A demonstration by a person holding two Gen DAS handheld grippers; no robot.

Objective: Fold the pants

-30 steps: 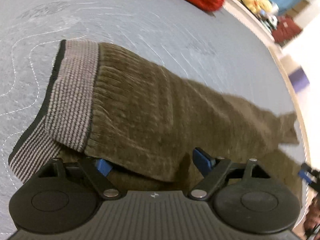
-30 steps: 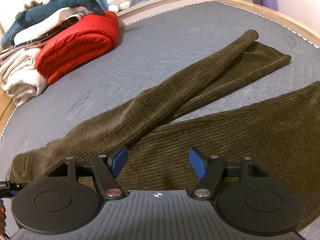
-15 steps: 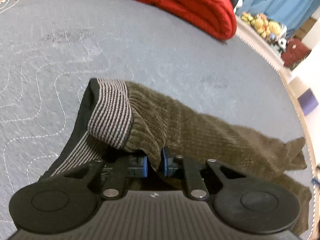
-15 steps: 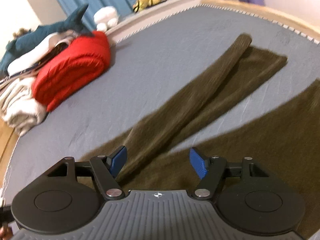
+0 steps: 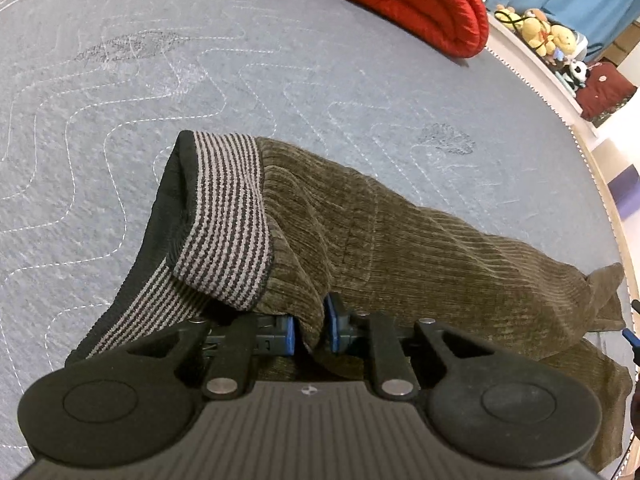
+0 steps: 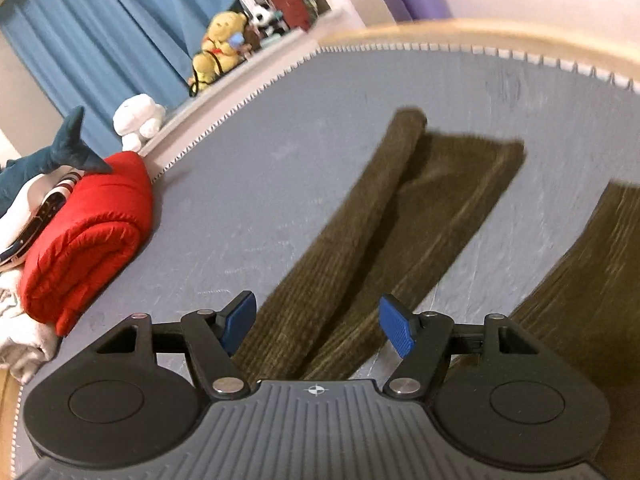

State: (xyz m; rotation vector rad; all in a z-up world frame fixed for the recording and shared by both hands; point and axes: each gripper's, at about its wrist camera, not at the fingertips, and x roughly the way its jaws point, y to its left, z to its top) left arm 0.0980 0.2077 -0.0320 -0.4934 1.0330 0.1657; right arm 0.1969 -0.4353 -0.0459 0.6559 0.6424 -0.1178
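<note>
Brown corduroy pants point(image 5: 420, 240) with a grey-and-black striped waistband point(image 5: 228, 216) lie on the grey quilted mattress point(image 5: 120, 100). My left gripper point(image 5: 311, 330) pinches a raised fold of the corduroy just right of the waistband. Its jaws are easing open a little, and the blue pads still press on the cloth. In the right wrist view one leg point(image 6: 360, 220) lies folded lengthwise, its cuff far up; the other leg point(image 6: 592, 280) runs along the right. My right gripper point(image 6: 318, 322) hovers open over the near part of the folded leg, gripping nothing.
A rolled red blanket point(image 6: 88, 232) lies at the mattress's left side, with a shark plush point(image 6: 48, 156) and pale cloth beside it. Stuffed toys point(image 6: 218, 46) sit on a ledge before blue curtains. The wooden bed rim point(image 6: 480, 28) curves past the cuffs.
The left gripper shut on a fold of the pants by the waistband and the cloth bunched up. The open right gripper slid along the leg toward the cuffs and rolled.
</note>
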